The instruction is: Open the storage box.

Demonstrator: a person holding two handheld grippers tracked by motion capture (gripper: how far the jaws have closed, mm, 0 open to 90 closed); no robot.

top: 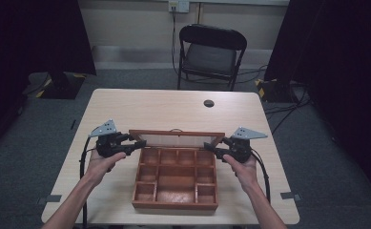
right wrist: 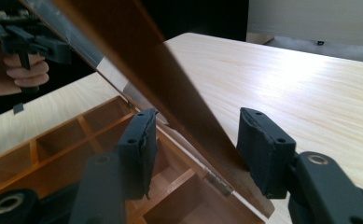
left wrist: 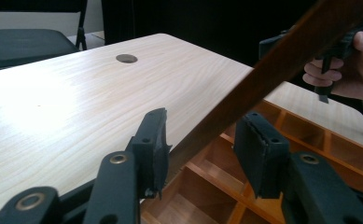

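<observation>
A wooden box [top: 175, 205] with several empty compartments sits on the table near the front edge. Its glass-paned lid [top: 176, 139] stands raised on hinges along the far side. My left gripper [top: 138, 143] straddles the lid's left end. In the left gripper view [left wrist: 202, 140] the lid frame [left wrist: 282, 65] runs between the jaws, touching one pad, with a sliver of gap at the other. My right gripper [top: 211, 147] clamps the lid's right end. In the right gripper view [right wrist: 195, 140] the frame [right wrist: 137, 51] sits between the pads near a hinge [right wrist: 216, 183].
The light wooden table [top: 173, 112] has a round cable hole [top: 209, 103] at the far right. A black folding chair [top: 211, 52] stands behind the table. Dark curtains hang at both sides, and cables lie on the floor at right.
</observation>
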